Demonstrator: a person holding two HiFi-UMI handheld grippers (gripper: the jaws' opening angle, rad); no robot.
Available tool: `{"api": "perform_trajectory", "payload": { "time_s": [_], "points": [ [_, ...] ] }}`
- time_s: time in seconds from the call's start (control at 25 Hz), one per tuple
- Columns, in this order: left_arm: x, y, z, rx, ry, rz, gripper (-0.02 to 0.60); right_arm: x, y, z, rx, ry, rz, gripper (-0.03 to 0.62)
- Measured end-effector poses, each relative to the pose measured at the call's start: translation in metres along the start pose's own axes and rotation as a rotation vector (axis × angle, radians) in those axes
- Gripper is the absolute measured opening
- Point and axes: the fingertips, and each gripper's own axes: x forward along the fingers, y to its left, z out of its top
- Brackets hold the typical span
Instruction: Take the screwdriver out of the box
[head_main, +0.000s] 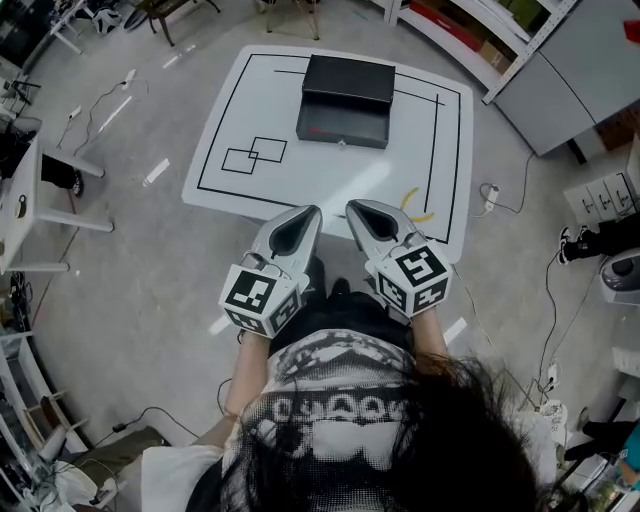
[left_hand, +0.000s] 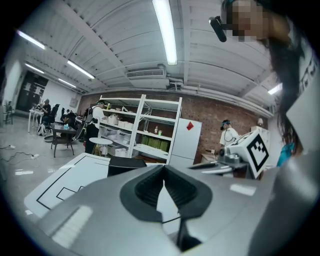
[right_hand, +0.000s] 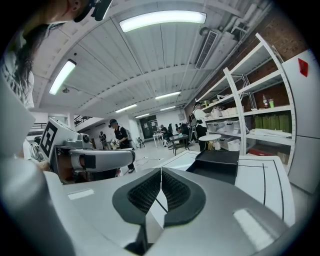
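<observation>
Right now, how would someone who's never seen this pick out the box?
Find the white table with black lines. The box sits at the middle of its far side. It is the only black, bulky thing there; the yellow thing near the right edge is small and thin.

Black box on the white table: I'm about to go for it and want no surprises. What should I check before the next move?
1. Flat black box in view on the white table with black lines: ok.
2. Box open: not ok, it looks closed.
3. Screwdriver in sight: not ok, none shows.
4. Left gripper empty: ok, jaws together on nothing.
5. Right gripper empty: ok, jaws together on nothing.
6. Way to the box free: ok, bare tabletop ahead; a yellow curved strip lies off to the right.
</observation>
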Motion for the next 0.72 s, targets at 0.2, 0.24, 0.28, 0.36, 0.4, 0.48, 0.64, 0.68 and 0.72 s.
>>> {"api": "perform_trajectory", "payload": {
  "time_s": [0.2, 0.24, 0.28, 0.36, 0.4, 0.48, 0.64, 0.68, 0.72],
  "points": [
    [0.013, 0.018, 0.005, 0.0, 0.009, -0.014, 0.0, 0.019, -0.015, 0.006, 0.012, 0.009, -0.018, -0.012],
    [0.016, 0.023, 0.006, 0.001, 0.01, -0.015, 0.0, 0.025, -0.017, 0.007, 0.015, 0.012, -0.018, -0.012],
    [0.019, 0.029, 0.008, 0.002, 0.011, -0.017, 0.0, 0.031, -0.02, 0.008, 0.02, 0.013, -0.016, -0.012],
    [0.027, 0.041, 0.011, 0.008, 0.014, -0.024, 0.0, 0.045, -0.027, 0.01, 0.035, 0.016, -0.016, -0.012],
    [0.031, 0.049, 0.013, 0.009, 0.015, -0.028, 0.0, 0.052, -0.03, 0.012, 0.043, 0.019, -0.018, -0.012],
    [0.038, 0.065, 0.019, 0.008, 0.014, -0.034, 0.0, 0.07, -0.037, 0.016, 0.057, 0.027, -0.023, -0.012],
    [0.053, 0.099, 0.032, 0.013, 0.006, -0.056, 0.0, 0.106, -0.05, 0.025, 0.076, 0.035, -0.035, -0.011],
    [0.056, 0.107, 0.035, 0.015, 0.006, -0.061, 0.0, 0.114, -0.053, 0.026, 0.084, 0.036, -0.038, -0.011],
    [0.06, 0.116, 0.038, 0.015, 0.005, -0.066, 0.0, 0.123, -0.057, 0.028, 0.092, 0.038, -0.043, -0.011]
  ]
}}
